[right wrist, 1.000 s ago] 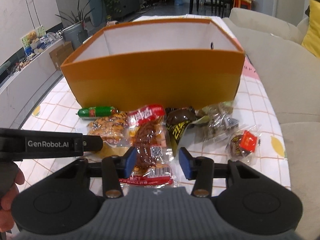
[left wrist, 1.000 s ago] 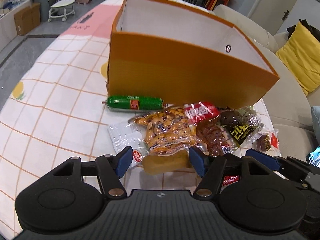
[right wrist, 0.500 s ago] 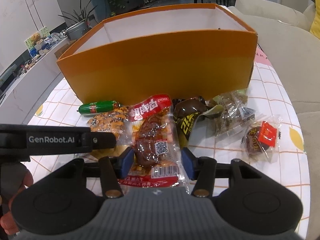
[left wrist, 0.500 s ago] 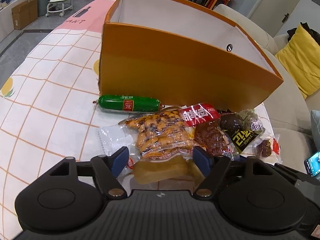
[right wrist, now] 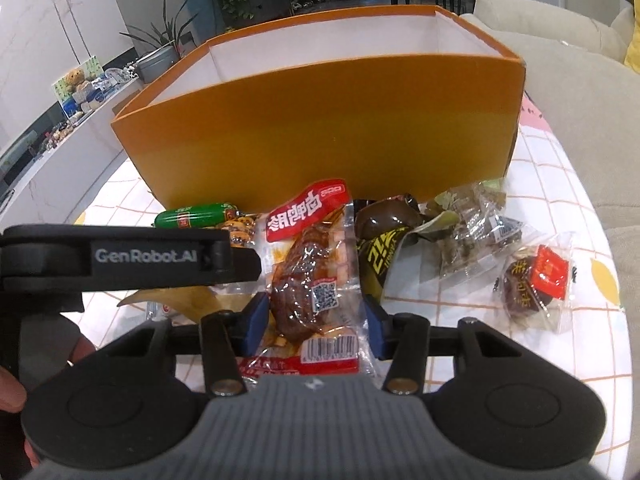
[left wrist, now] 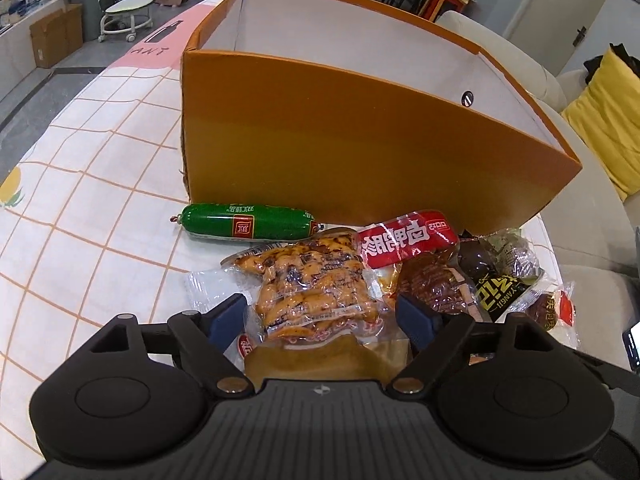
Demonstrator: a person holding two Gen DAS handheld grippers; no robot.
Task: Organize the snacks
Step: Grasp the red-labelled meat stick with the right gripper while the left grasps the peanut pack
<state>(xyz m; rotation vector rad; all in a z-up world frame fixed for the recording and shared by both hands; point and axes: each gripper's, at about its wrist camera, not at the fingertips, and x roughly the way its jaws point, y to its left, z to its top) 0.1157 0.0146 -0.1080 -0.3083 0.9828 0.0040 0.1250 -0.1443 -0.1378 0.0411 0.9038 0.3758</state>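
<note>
Left gripper (left wrist: 322, 314): jaws opening, straddling the clear pack of orange snacks (left wrist: 312, 284), pads not pressing. Right gripper (right wrist: 316, 322): jaws closing around the red-labelled meat pack (right wrist: 312, 276), contact unclear. Beyond both: green sausage (left wrist: 246, 226), then the orange box (left wrist: 360, 148).

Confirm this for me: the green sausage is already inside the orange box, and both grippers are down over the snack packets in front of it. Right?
Not quite. The green sausage is not inside the orange box; it lies on the tablecloth just in front of the box's near wall, as the left wrist view shows. The rest holds: the left gripper and the right gripper are both down over the snack packets.
</note>
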